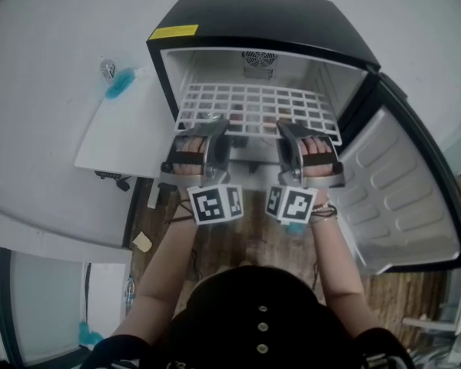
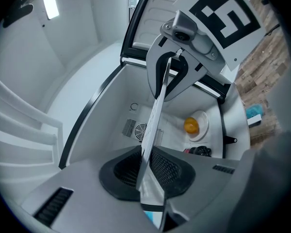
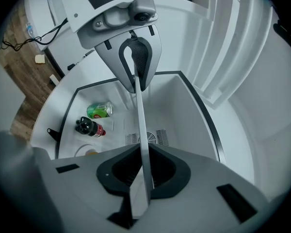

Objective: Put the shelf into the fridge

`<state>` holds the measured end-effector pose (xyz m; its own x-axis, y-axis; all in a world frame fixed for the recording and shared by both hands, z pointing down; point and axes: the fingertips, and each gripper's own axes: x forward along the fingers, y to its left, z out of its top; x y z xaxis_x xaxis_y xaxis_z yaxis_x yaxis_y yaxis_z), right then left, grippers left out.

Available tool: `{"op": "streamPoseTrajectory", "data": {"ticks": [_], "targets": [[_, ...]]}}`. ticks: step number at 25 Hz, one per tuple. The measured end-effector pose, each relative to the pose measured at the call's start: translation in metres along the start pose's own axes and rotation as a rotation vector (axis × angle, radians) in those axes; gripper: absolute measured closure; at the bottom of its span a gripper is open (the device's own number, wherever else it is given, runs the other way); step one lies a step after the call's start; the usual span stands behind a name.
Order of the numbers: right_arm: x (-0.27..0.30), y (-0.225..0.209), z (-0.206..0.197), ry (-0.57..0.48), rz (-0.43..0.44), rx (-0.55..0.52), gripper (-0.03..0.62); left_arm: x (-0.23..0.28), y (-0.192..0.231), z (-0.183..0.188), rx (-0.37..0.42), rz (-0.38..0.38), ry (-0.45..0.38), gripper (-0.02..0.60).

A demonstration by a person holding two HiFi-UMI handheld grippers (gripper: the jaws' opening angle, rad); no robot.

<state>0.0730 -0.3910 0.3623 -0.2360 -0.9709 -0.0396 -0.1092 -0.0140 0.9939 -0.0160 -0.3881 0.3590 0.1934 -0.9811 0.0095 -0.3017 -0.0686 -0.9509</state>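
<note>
A white wire shelf (image 1: 257, 106) lies level in the mouth of the black-topped fridge (image 1: 261, 14), its back part inside the white cavity. My left gripper (image 1: 215, 121) is shut on the shelf's front edge at the left. My right gripper (image 1: 288, 125) is shut on the same edge at the right. In the left gripper view the shelf (image 2: 153, 125) runs edge-on from my left gripper (image 2: 148, 174) to the right gripper (image 2: 170, 74). The right gripper view shows the shelf (image 3: 139, 115) pinched in my right gripper (image 3: 143, 176), with the left gripper (image 3: 136, 57) opposite.
The fridge door (image 1: 399, 191) stands open at the right. Under the shelf lie a green can (image 3: 99, 110), a dark cola bottle (image 3: 89, 127) and a plate (image 2: 202, 115) with an orange thing (image 2: 191, 125). A white board (image 1: 123, 129) with a blue item (image 1: 121, 83) lies at the left.
</note>
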Motion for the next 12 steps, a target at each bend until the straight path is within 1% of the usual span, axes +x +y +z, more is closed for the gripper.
{"op": "streamPoseTrajectory", "data": {"ticks": [12], "targets": [[0.021, 0.003, -0.006, 0.030, 0.012, 0.000, 0.556, 0.022, -0.002, -0.005, 0.002, -0.004, 0.006, 0.531]]}}
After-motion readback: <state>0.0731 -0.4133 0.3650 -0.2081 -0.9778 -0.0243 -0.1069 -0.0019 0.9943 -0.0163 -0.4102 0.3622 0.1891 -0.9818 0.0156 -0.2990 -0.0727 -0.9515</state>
